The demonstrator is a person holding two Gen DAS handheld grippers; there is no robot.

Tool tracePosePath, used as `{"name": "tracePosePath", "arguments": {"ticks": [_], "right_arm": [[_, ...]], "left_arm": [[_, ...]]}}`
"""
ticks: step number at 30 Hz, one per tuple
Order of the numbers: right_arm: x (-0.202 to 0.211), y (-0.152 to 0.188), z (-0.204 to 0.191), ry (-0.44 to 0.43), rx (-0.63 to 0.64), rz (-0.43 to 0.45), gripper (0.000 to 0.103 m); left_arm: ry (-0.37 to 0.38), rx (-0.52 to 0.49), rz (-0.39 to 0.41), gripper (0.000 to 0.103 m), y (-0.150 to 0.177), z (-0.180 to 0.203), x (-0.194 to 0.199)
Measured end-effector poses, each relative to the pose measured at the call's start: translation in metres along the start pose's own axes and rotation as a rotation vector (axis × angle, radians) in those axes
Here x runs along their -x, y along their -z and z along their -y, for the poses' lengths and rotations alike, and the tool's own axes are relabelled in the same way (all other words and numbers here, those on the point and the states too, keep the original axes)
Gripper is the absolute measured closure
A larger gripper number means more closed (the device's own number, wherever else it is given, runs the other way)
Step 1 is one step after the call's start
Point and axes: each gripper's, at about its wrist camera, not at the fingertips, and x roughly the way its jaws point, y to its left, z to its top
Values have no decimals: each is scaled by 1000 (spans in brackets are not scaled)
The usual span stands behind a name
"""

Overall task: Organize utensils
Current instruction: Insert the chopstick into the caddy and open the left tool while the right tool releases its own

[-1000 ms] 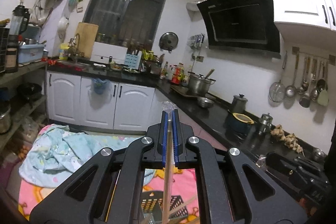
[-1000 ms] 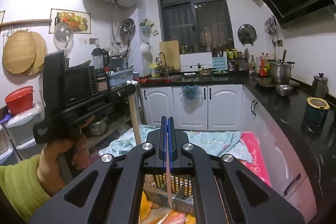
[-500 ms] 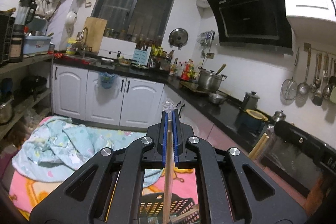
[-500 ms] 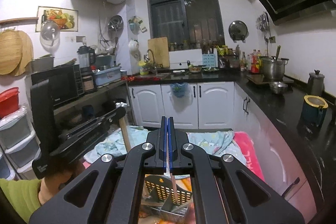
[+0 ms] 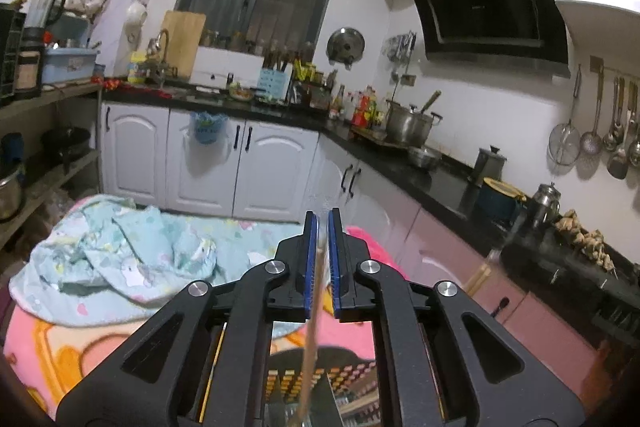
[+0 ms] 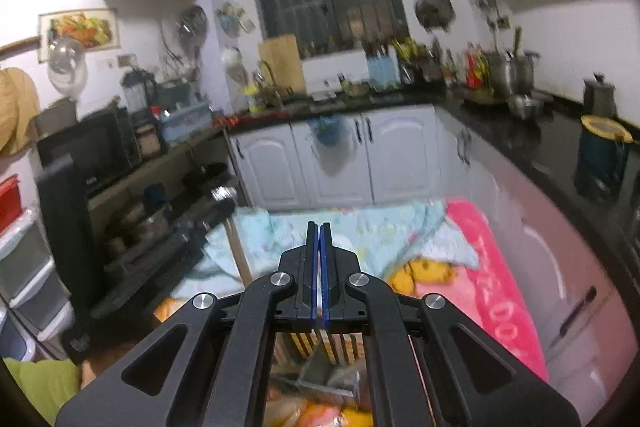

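At the lower middle of the left wrist view, we see our left tongs with the blue pads coming apart, and a thin wooden stick hanging between them. It looks like a chopstick, though blur keeps us from being sure. The pads no longer seem to press it, so we judge it is being let go so that it drops upright into the basket directly beneath. That dark slotted basket sits on the pink blanket, and pale slats and something shiny show through it, too blurred to name.

Moving to the right wrist view, the left tool appears at the left of the frame with the same pale stick standing nearly upright below its tip. At the lower middle, our right tongs are pressed together, with only a hairline gap between the pads. Whether anything thin is pinched there we cannot tell. Below them lies the basket, holding what seems a flat metal blade and pale handles, so we reckon the sorting is partly done.
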Motion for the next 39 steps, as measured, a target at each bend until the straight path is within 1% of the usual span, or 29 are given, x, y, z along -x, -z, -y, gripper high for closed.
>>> {"name": "tracePosePath", "arguments": {"ticks": [1,2,3,4,5,6,9,10,11,12,14,17,19,22,26,28,30,33,39], "right_arm": [[-1,6,3,-9,-15,-22,96],[0,10,4,5,-20,-27,86],[4,16,5,31,-20,-26,79],[10,24,6,46,-17,-17,64],[15,28,7,45,-20,-11,58],[22,34,8,48,-28,0,58],[38,44,10,60,-28,9,58],[45,47,9,72,-21,19,54],[49,49,10,72,-17,24,51],[53,50,10,73,-14,26,50],[63,55,9,79,-6,34,44],[74,60,8,59,-10,43,37],[79,64,6,52,-14,45,37],[86,70,0,41,-9,45,31],[92,76,-9,53,9,39,29],[94,80,-12,51,12,39,28],[96,84,-15,49,20,34,27],[97,89,-21,46,30,19,25],[98,101,-31,37,53,-3,23]], "left_arm": [[2,4,-12,81,1,-1,1],[12,12,-21,68,2,-2,5],[17,16,-30,61,3,-3,9],[19,25,-36,58,3,-4,15],[27,31,-39,51,3,-5,20],[36,38,-35,41,3,-7,27],[43,40,-26,27,3,-10,48],[45,44,-27,23,4,-12,55],[55,51,-35,14,5,-15,61],[59,57,-39,11,6,-17,67],[61,58,-49,11,10,-21,79],[62,67,-73,11,17,-28,91],[61,71,-83,11,22,-32,98],[58,65,-95,11,32,-37,111],[48,72,-114,11,43,-43,121],[48,73,-121,11,48,-47,126],[30,75,-122,11,53,-52,130],[28,85,-142,11,60,-58,134],[-3,69,-165,11,74,-65,143]]}}
